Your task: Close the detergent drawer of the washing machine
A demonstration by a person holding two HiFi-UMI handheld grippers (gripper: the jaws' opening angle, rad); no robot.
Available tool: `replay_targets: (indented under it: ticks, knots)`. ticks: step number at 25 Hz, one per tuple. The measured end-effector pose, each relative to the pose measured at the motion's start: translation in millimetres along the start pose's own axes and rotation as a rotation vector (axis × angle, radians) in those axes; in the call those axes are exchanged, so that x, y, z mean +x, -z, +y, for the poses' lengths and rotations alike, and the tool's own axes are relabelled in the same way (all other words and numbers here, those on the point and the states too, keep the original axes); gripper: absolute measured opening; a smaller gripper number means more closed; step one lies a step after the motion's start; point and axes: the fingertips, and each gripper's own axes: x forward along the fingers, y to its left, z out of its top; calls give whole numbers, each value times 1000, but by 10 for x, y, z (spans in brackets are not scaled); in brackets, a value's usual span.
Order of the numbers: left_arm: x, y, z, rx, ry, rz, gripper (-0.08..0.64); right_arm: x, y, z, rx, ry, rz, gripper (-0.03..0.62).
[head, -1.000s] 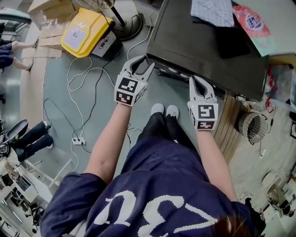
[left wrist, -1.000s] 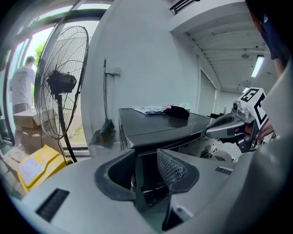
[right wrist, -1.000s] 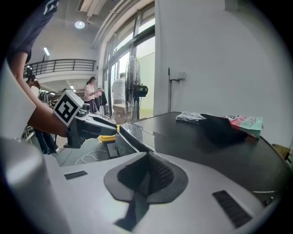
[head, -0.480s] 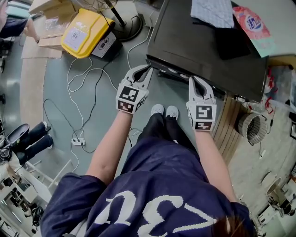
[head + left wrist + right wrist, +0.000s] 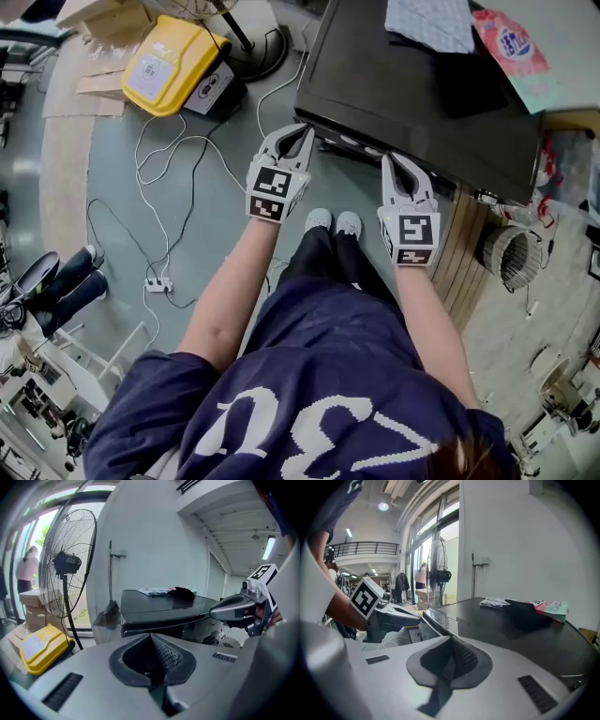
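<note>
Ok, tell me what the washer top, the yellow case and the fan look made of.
Washer top: dark and glossy, painted metal or plastic; it mirrors things lying on it. Yellow case: moulded plastic, judging by rounded edges and even colour. Fan: thin wire cage, likely metal, dark finish.

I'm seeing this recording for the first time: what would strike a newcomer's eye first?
The black glossy-topped washing machine fills the upper right of the head view, with the left gripper and right gripper, both grey, shut and empty, near its front edge. A bright yellow plastic case lies on the floor at upper left.
</note>
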Motion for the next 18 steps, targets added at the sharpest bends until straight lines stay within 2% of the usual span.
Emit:
replay_targets:
  ticks: [4,8,12,18]
  knots:
    - [-2,-1,6,0,-3,-1,20,-12,143,112,61,-39,10,17]
    - [8,-4,5,9,-3,-1,20,126,301,53,130,-26,56,17]
    - [16,-3,4,15,-2,-5,20,229,299,122,109,-35,80,15]
    - [11,-10,20,1,-9,-7,20,233,265,141,118,-32,65,15]
